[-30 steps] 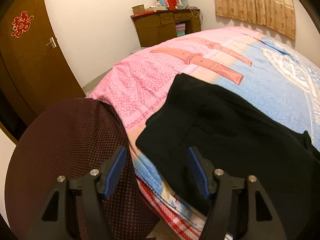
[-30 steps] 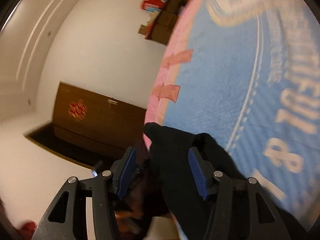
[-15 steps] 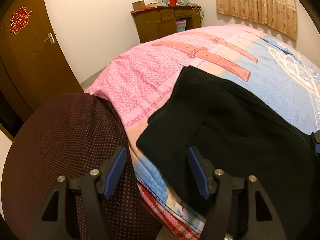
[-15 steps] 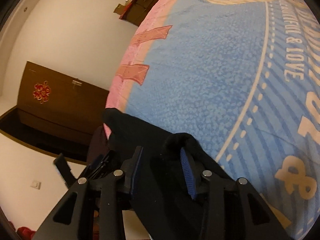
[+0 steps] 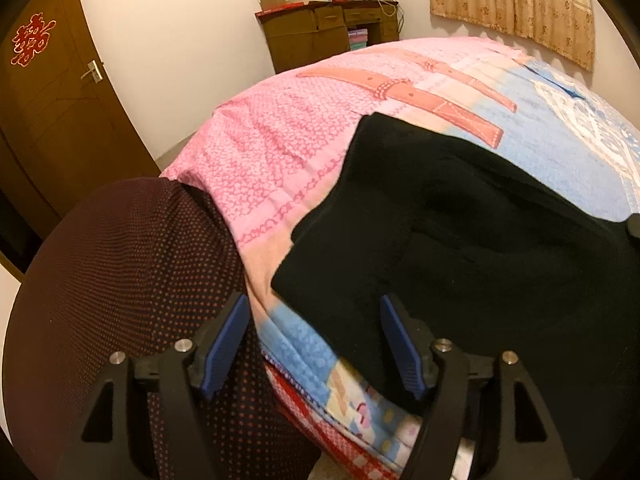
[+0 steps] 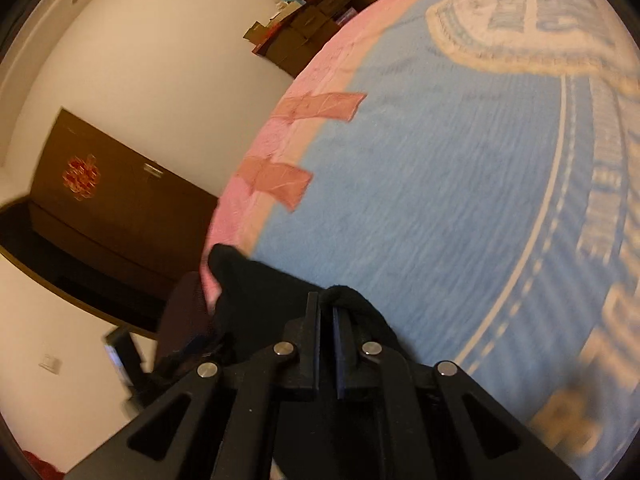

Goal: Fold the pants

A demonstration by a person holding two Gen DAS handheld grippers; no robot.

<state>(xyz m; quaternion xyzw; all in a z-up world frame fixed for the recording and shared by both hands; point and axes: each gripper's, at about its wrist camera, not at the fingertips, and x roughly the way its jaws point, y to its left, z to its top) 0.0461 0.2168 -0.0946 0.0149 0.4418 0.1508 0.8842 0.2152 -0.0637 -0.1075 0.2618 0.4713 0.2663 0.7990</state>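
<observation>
A bed (image 5: 280,168) with a pink and blue cover fills both views. Black pants (image 5: 460,248) lie on its near corner, one edge hanging over the side. A dark dotted chair (image 5: 120,288) stands just beside the bed. The left hand-held gripper (image 5: 314,344) hovers over the pants' edge, its jaws parting, nothing pinched. The right hand-held gripper (image 6: 326,312) is clamped on a raised fold of the pants (image 6: 256,292).

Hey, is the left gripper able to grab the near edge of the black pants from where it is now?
Probably yes. The left gripper is open, and the black pants lie uncovered on the bedspread just ahead of its fingers, nothing between.
</observation>
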